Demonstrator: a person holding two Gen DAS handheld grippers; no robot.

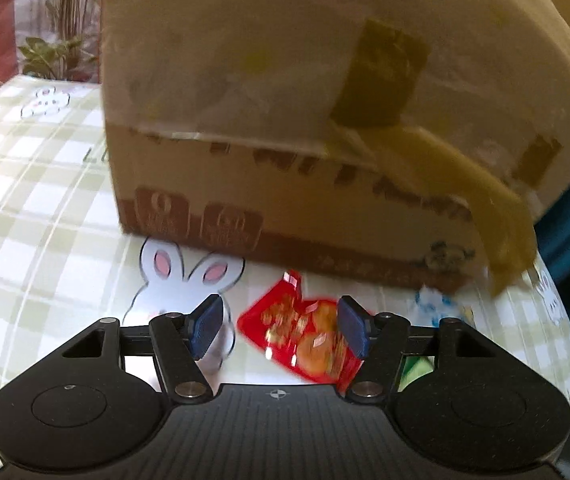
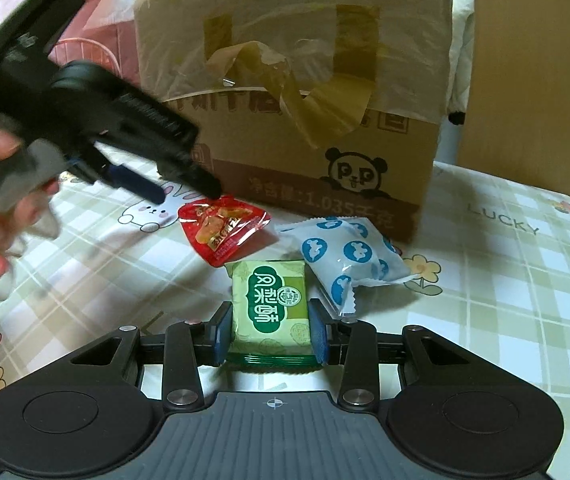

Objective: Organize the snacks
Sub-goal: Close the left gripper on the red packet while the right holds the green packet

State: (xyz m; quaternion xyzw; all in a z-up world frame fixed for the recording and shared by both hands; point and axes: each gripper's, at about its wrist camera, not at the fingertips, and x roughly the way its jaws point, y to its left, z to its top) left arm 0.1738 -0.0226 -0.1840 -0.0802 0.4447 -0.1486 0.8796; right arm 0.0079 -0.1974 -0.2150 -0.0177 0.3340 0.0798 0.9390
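Two hand-held grippers work a small pile of snacks on a checked tabletop (image 2: 485, 300) printed with rabbits and flowers, in front of a taped cardboard box (image 2: 285, 100) bearing a panda logo. The right gripper (image 2: 271, 334) has its fingers closed on a green snack packet (image 2: 271, 304), one blue pad on each side edge; whether the packet is lifted or resting on the tabletop cannot be told from this view. Just beyond it lies a white packet with blue spots (image 2: 345, 256), and to its left a red snack packet (image 2: 221, 232) close to the foot of the box. The left gripper (image 1: 281, 328) hovers over that red snack packet (image 1: 305, 340) with its fingers spread wide and nothing between them; seen from the right wrist, its tip reaches down to the packet's far edge, and the blur in the left view suggests it is moving. The step in hand appears to be picking up: one snack secured on the right, a second being approached on the left. The next move would likely call for the left fingers to drop around the red packet and close on its crinkly film, and for the green packet to be carried to wherever the snacks are being gathered, a spot the views do not make clear.
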